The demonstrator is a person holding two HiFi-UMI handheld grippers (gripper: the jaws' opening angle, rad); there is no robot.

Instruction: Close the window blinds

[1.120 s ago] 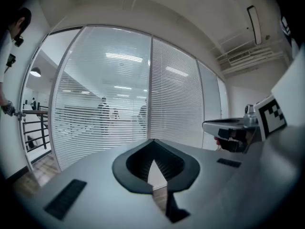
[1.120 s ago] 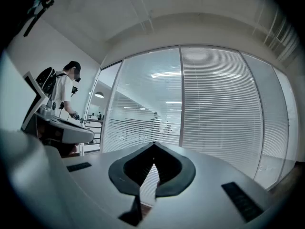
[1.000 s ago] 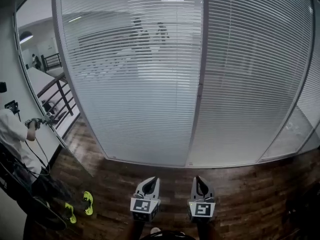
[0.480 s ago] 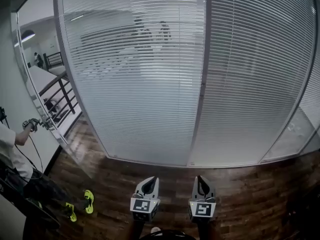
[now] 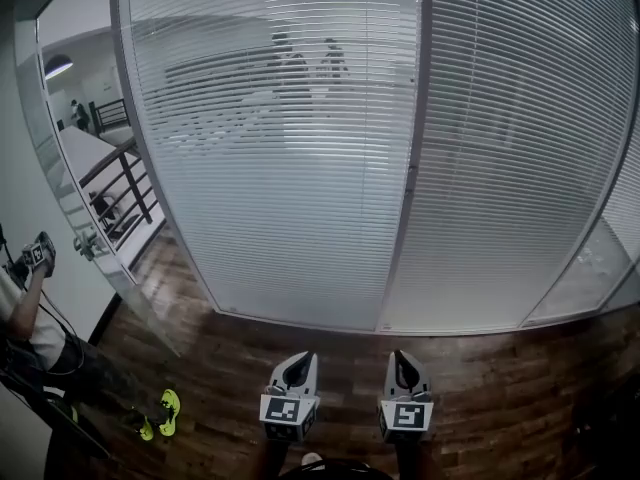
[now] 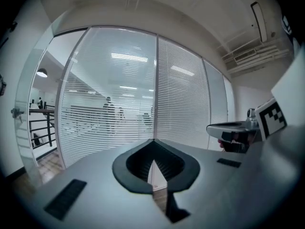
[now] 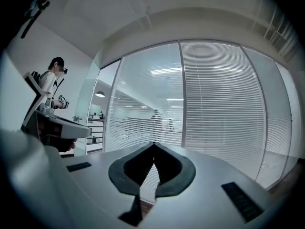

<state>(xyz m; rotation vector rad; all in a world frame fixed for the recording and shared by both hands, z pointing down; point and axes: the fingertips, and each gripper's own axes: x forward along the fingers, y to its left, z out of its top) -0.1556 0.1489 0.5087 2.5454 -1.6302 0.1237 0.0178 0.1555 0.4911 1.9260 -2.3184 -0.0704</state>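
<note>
Only the person (image 5: 28, 313) at left has shifted toward the edge, while my left claw (image 5: 299, 363) and right claw (image 5: 403, 360), both closed and empty, hover before the window blinds (image 5: 290, 188), well apart from them.

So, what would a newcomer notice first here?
White slatted blinds fill most of the head view, panel after panel. Low in the middle, the left gripper and right gripper point at them, fingers shut on nothing. At the far left stands a person in bright yellow shoes.
</note>
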